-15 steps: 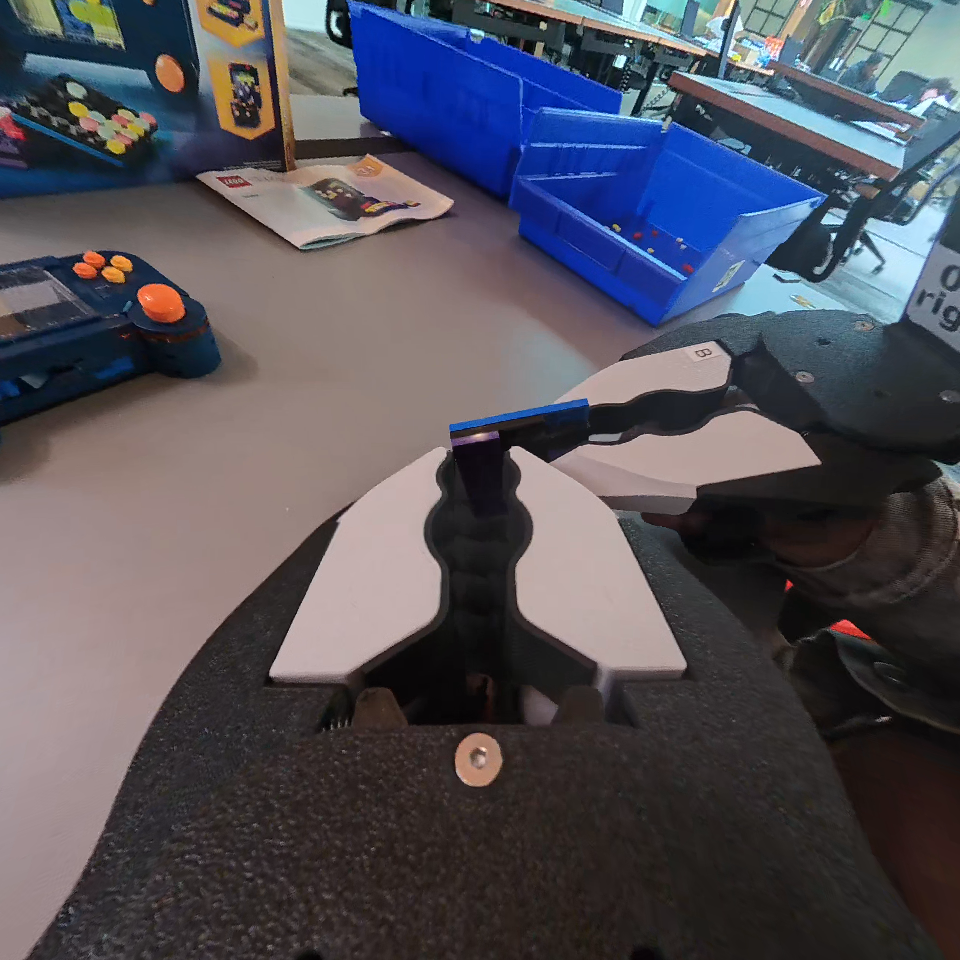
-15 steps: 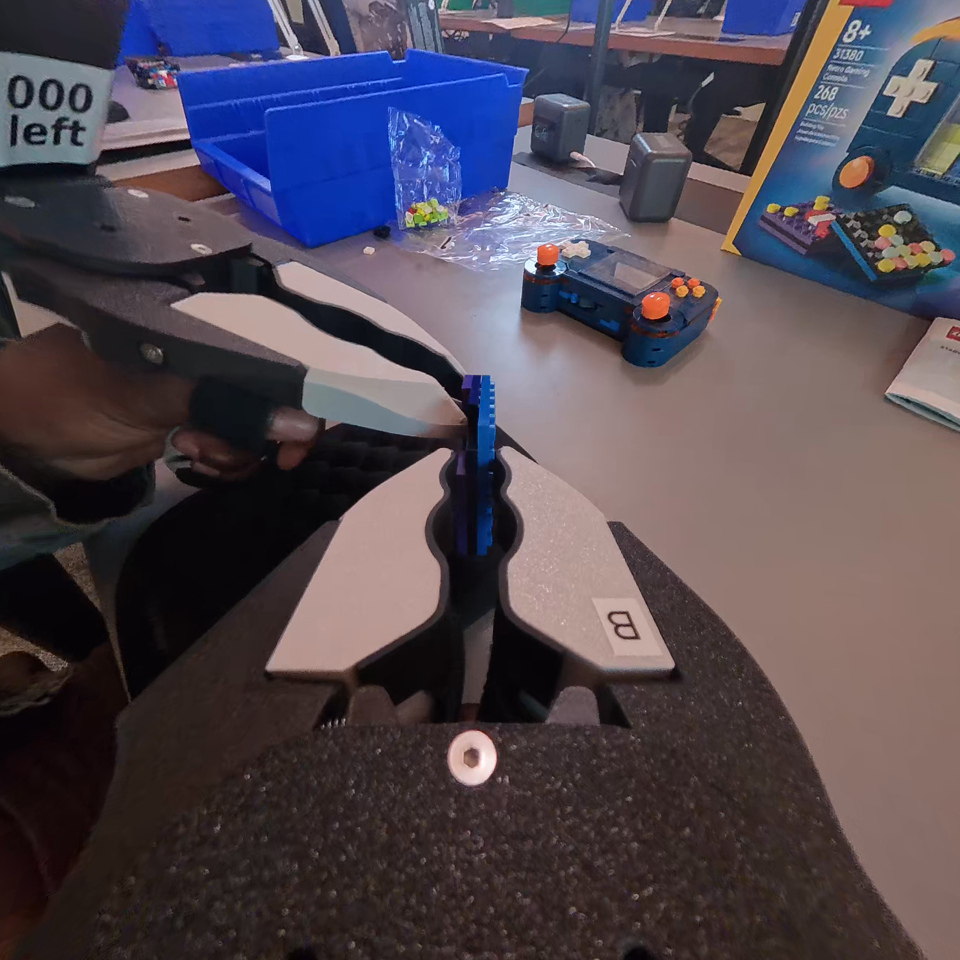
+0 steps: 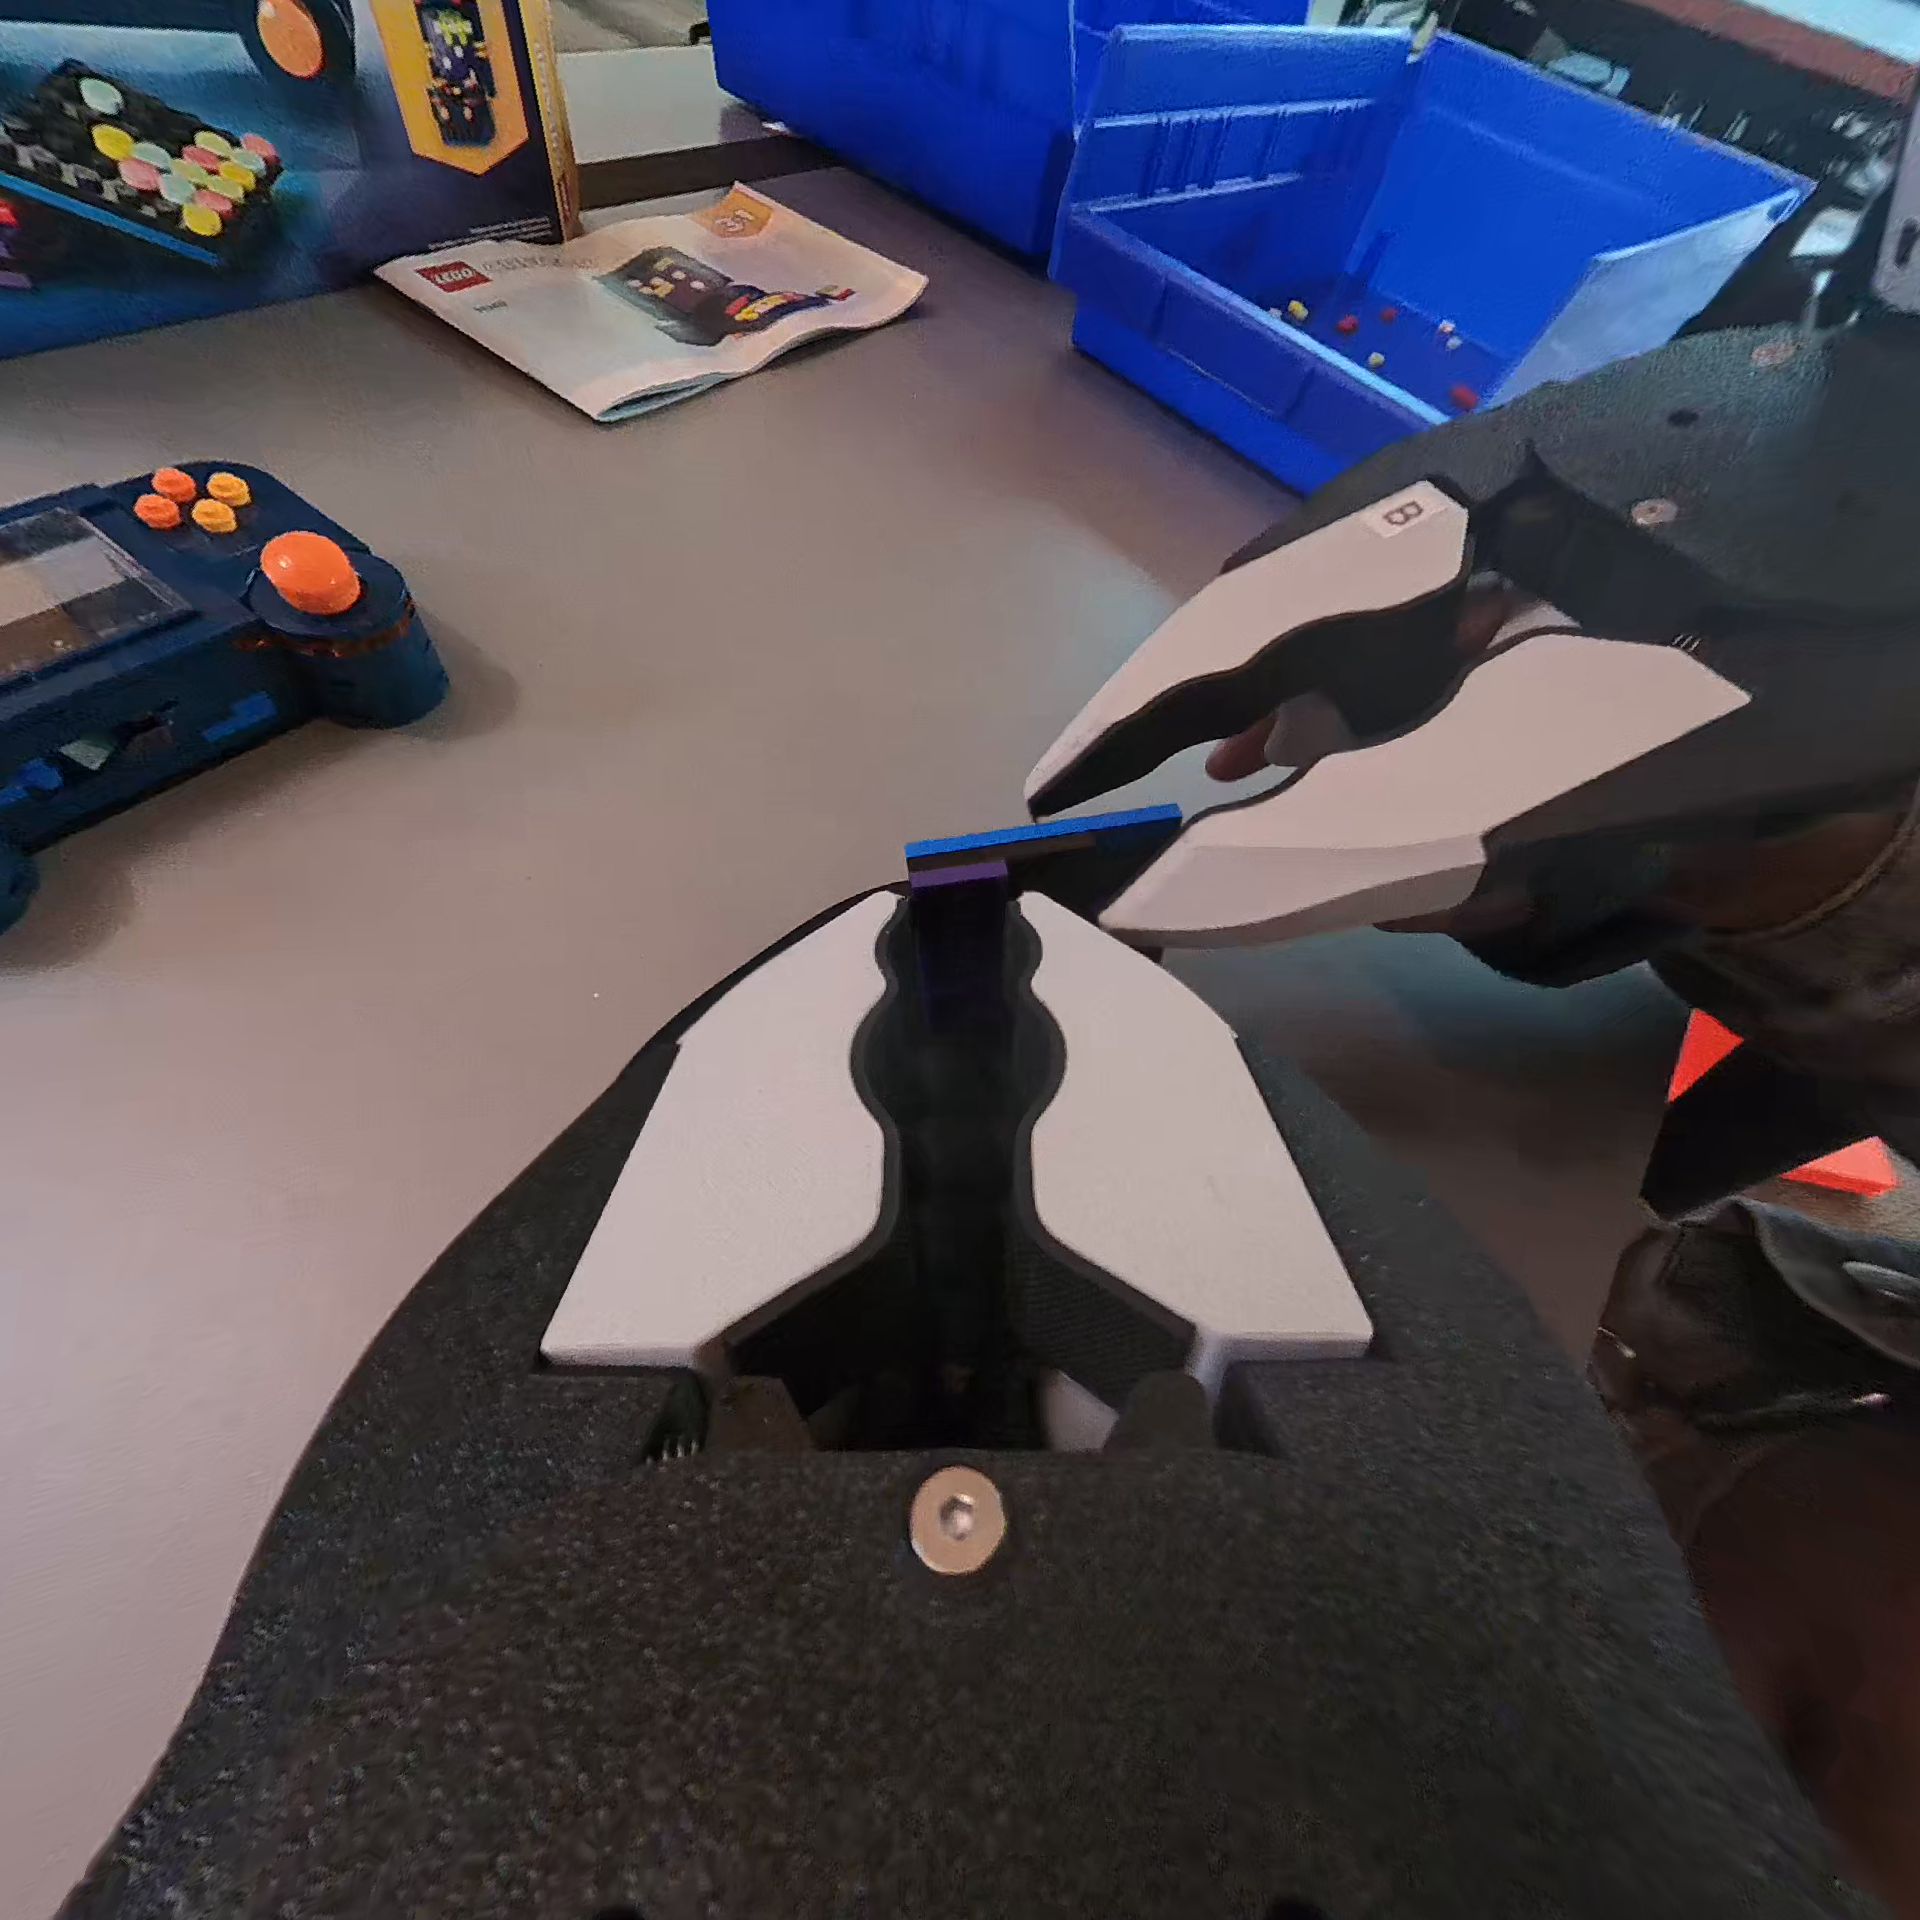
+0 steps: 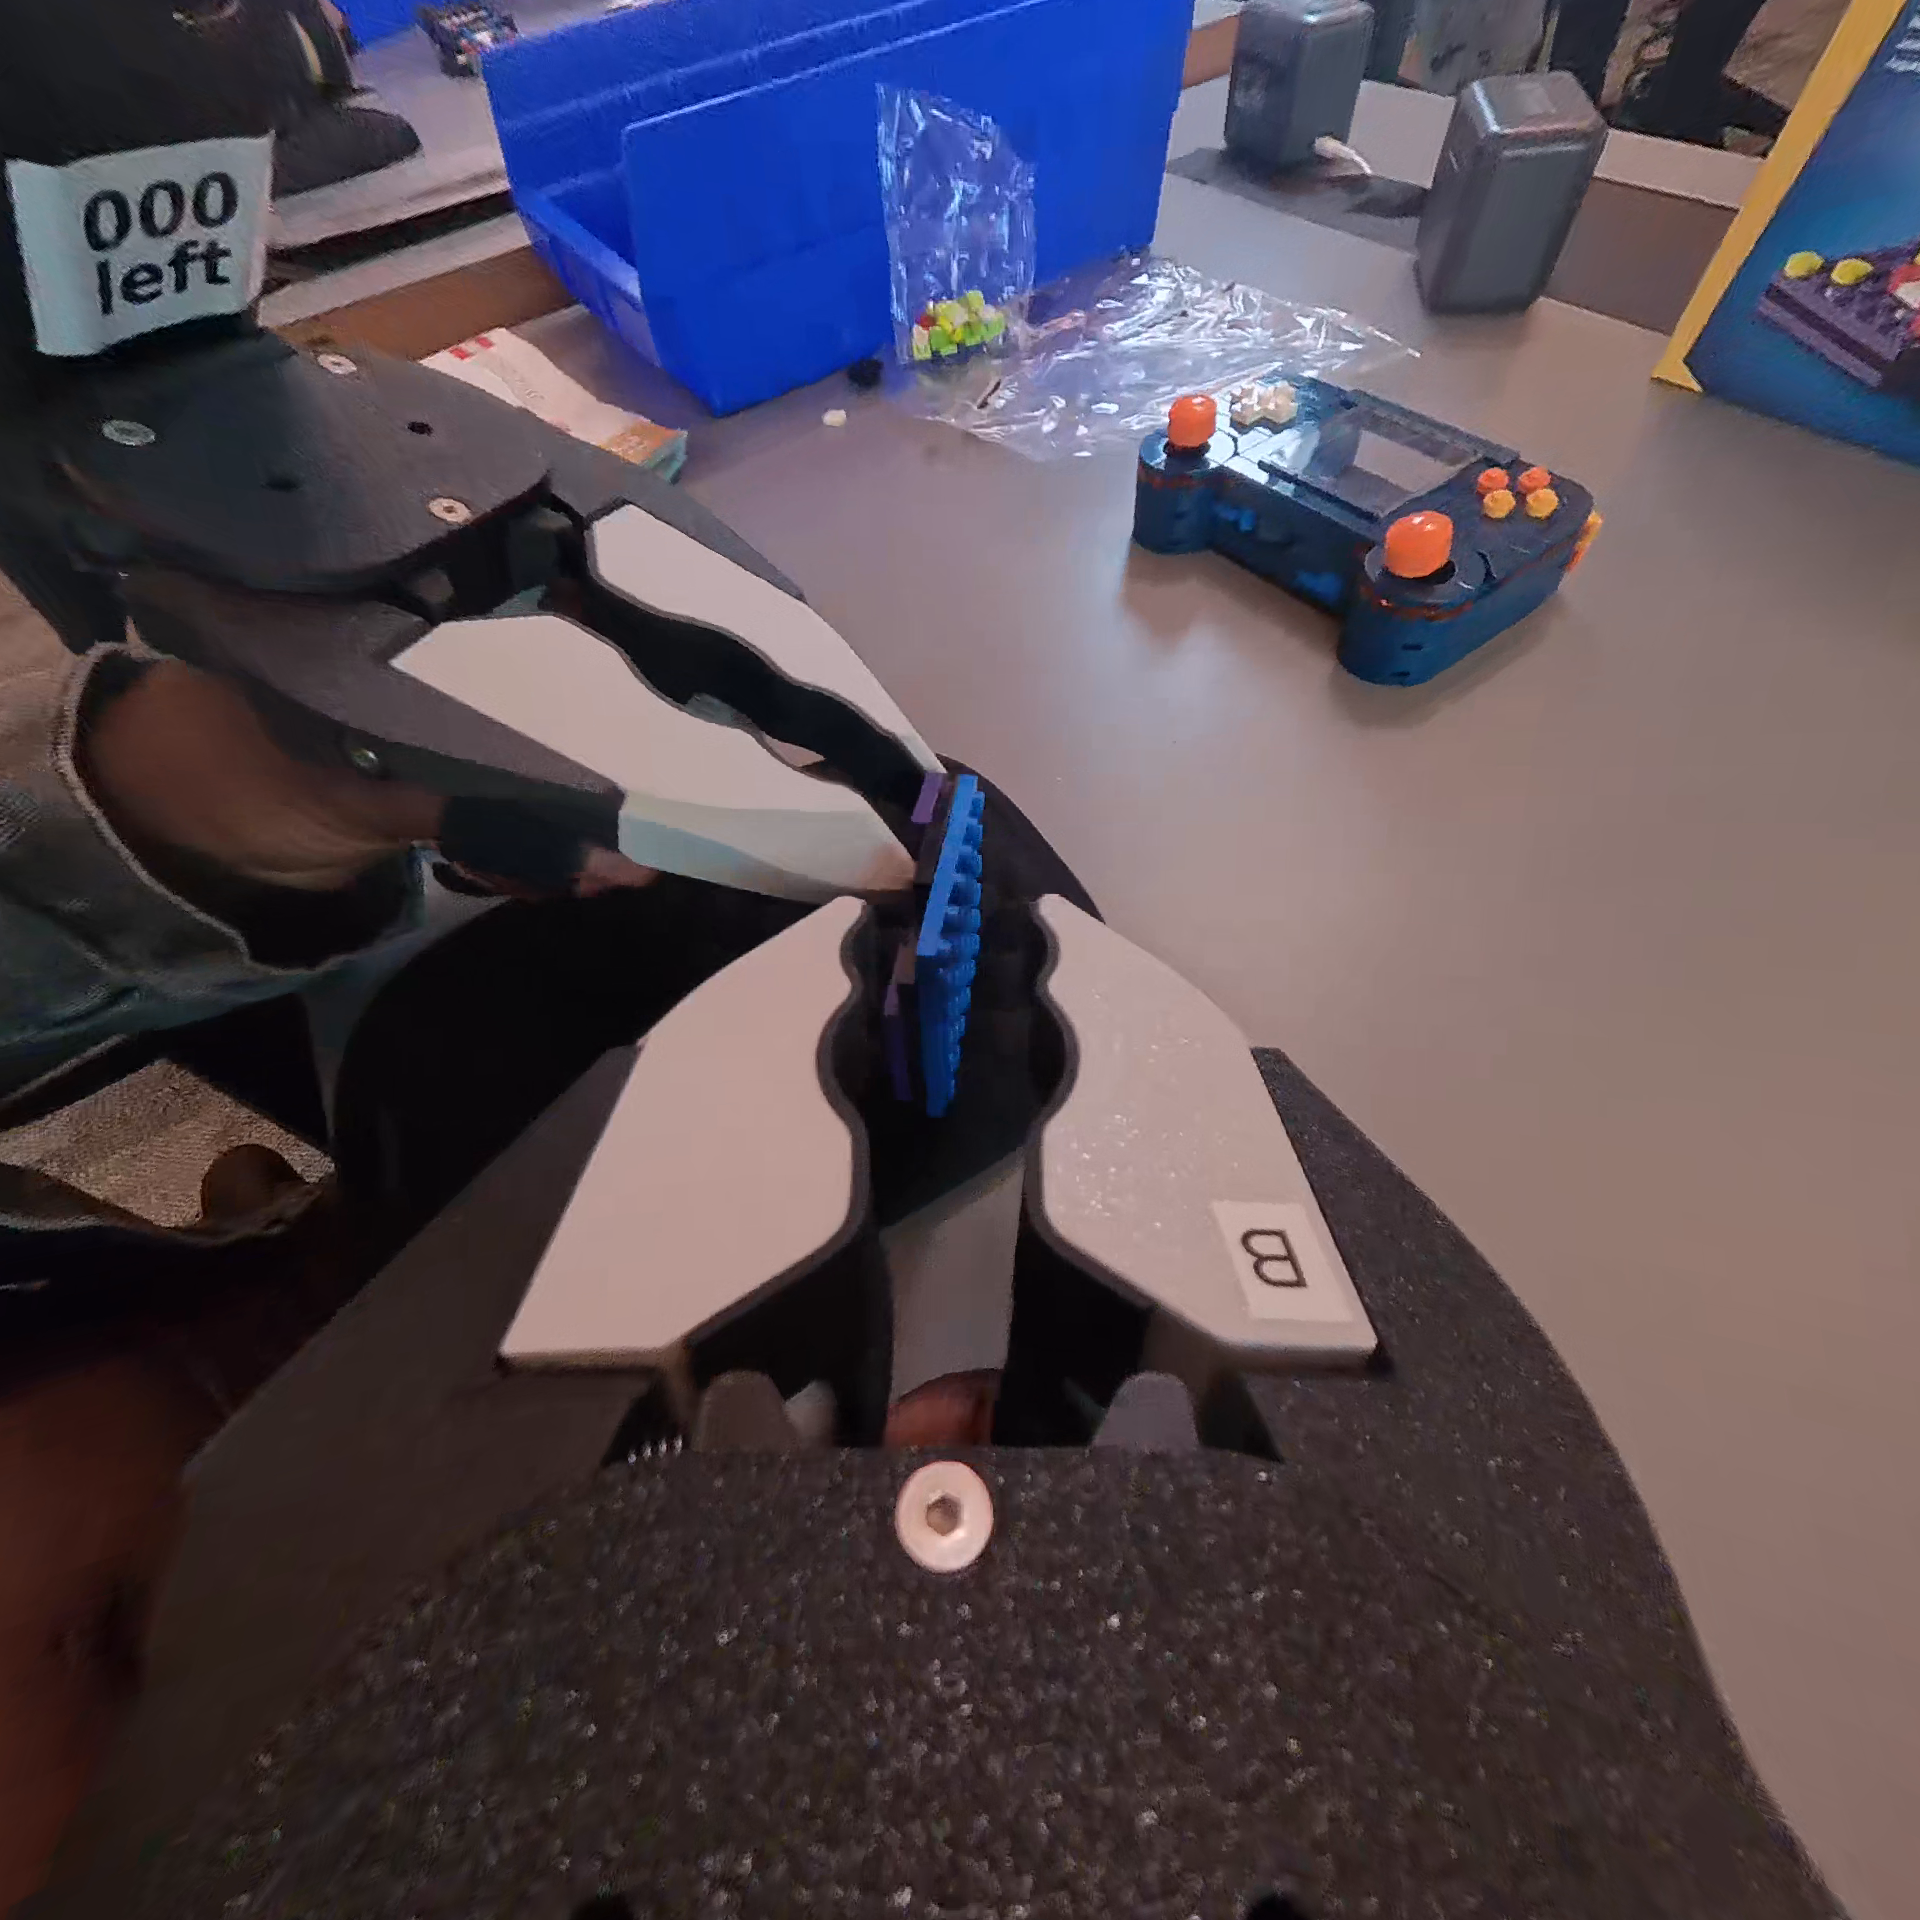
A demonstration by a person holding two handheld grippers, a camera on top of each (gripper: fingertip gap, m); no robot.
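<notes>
Here the left gripper point(image 3: 958, 914) pinches a purple brick piece point(image 3: 961, 940), its lower part hidden; the right gripper point(image 4: 951, 914), fingers spread, straddles the attached blue plate point(image 4: 951, 935).

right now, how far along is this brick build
Done: the dark blue brick console stands assembled on the table. In hand: the left gripper is shut on a purple piece with a blue plate on its end; the right gripper is open around that plate. Left: loose small bricks lie in the clear bag and the blue bin.
</notes>
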